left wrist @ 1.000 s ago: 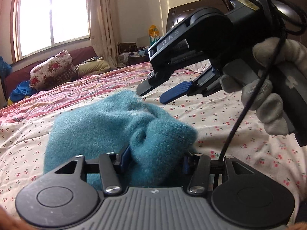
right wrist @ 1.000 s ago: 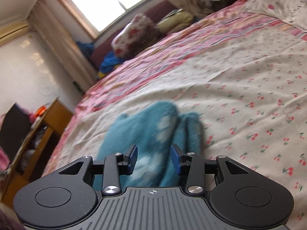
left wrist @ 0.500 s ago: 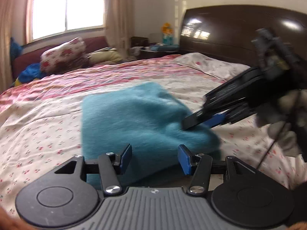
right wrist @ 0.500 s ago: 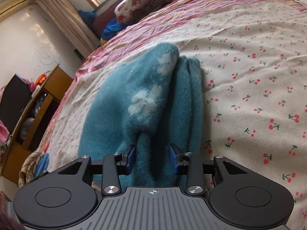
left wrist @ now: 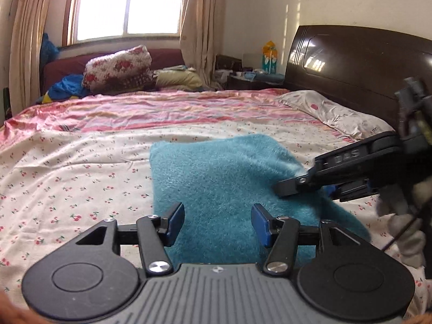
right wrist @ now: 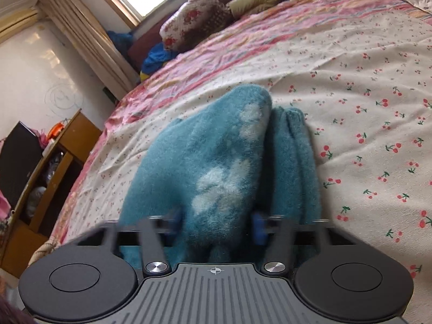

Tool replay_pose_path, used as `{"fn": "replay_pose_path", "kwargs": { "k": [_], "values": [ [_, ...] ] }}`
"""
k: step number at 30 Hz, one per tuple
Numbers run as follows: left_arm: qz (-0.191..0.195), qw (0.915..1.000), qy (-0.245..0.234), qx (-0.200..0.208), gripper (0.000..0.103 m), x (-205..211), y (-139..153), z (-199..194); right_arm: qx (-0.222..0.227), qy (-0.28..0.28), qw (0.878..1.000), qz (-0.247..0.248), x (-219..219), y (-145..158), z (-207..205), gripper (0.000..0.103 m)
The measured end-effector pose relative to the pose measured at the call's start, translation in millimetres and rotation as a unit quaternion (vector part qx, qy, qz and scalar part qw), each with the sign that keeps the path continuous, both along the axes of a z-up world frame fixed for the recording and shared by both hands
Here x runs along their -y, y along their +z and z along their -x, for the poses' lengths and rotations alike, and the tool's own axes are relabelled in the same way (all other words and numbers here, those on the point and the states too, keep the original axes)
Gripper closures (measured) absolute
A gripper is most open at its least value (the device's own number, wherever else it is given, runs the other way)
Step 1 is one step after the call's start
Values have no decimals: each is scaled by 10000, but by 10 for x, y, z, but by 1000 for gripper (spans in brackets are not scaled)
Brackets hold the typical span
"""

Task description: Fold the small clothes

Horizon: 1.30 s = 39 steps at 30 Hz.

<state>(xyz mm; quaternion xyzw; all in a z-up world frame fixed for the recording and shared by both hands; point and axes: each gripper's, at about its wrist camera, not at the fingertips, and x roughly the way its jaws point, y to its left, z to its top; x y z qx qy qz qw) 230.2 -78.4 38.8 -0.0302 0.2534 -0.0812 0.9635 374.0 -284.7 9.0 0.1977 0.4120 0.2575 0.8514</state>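
A fluffy teal garment (left wrist: 216, 172) lies on the cherry-print bed sheet (left wrist: 81, 162). My left gripper (left wrist: 218, 222) hovers over its near edge, open, blue pads apart and nothing pressed between them. In the left wrist view my right gripper (left wrist: 305, 189) comes in from the right, held by a gloved hand (left wrist: 405, 232), at the garment's right edge. Seen from the right wrist, the garment (right wrist: 216, 162) shows pale patches and rises in a bunched fold into my right gripper (right wrist: 216, 220). Its jaws are closing, both pads against that fold.
A dark headboard (left wrist: 351, 62) and a pillow (left wrist: 332, 110) stand at the back right. Floral bedding (left wrist: 118, 64) and blue cloth are piled under the window. A wooden shelf unit (right wrist: 54, 162) stands beside the bed at the left of the right wrist view.
The left gripper let the bunched garment go and drew back, and the cloth now lies flatter. The right gripper came down from above the garment onto its right edge, around a fold.
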Motion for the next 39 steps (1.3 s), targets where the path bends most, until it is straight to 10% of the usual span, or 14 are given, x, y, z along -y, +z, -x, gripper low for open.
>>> {"fn": "replay_pose_path", "kwargs": {
  "k": [7,14,32,39],
  "values": [
    [-52,9993,-226,291,38,145,124,-65,517,-245,9963,-638,312,270,205,77],
    [-792,9959,-427,102,38,363,-126,-83,-87,-625,9948,-795,493,-282,72,80],
    [-22,9996,-40,-268,37,39,-44,-138,71,-901,9940,-624,508,-163,239,80],
    [-381,9984,-123,-401,33,139,-135,-170,102,-845,9952,-481,489,-201,255,77]
  ]
}}
